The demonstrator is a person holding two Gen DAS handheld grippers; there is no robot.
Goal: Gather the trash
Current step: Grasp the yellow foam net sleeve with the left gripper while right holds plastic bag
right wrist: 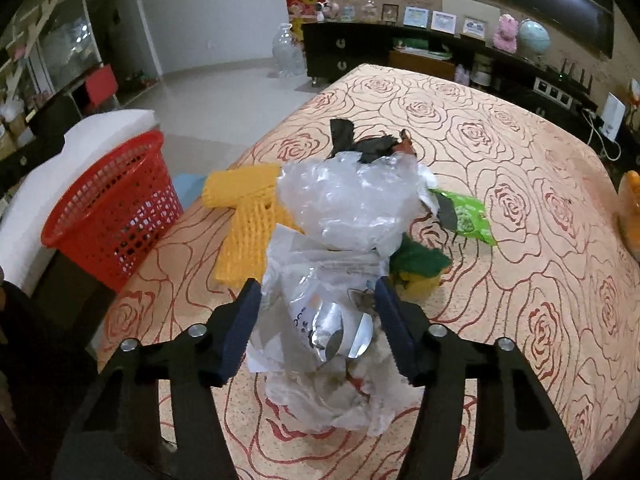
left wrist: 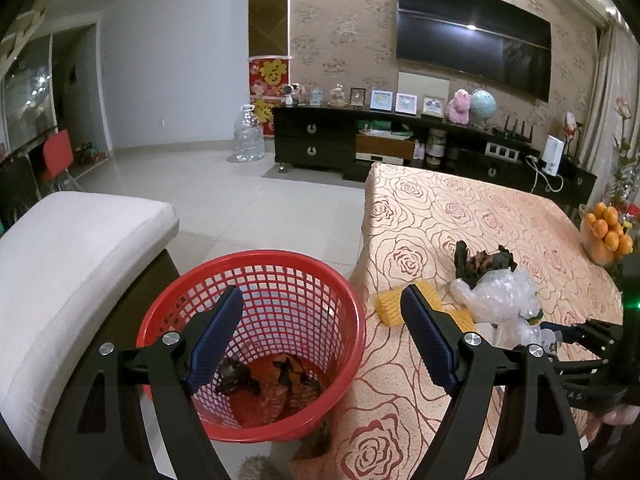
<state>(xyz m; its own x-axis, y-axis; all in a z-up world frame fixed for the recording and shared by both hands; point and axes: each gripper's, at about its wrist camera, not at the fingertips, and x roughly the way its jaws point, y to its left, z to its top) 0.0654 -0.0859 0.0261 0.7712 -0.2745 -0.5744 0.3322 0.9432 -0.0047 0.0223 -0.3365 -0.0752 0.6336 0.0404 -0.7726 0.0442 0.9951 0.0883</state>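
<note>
trash pile on the desk, basket on the floor beside it

right gripper point(right wrist: 318, 320) lowered over the near end of the trash heap, jaws part-closed around a crumpled clear wrapper with a silver foil piece point(right wrist: 340, 336); both pads right against the plastic, though cannot tell whether actually pinching it. no earlier look to compare.

left gripper point(left wrist: 320, 336) spread wide, nothing between the pads, hanging above the red mesh basket point(left wrist: 352, 320) that stands on the tiled floor just beside the desk point(left wrist: 460, 216). dark scraps and orange-patterned wrappers point(left wrist: 276, 380) already lying at the bottom of the basket.

on the rose-patterned cloth of the desk, clustered together: a yellow foam fruit net point(right wrist: 244, 216) at the edge nearest the basket, a bunched clear plastic bag point(right wrist: 352, 200) touching it, black crumpled wrapper point(right wrist: 360, 142) behind the bag, a green snack packet point(right wrist: 468, 216) to its right, a dark green and yellow scrap point(right wrist: 420, 264) below that.

bowl of oranges point(left wrist: 608, 232) at the far right edge of the desk, well apart from the trash. white cushioned seat point(left wrist: 80, 248) left of the basket.
</note>
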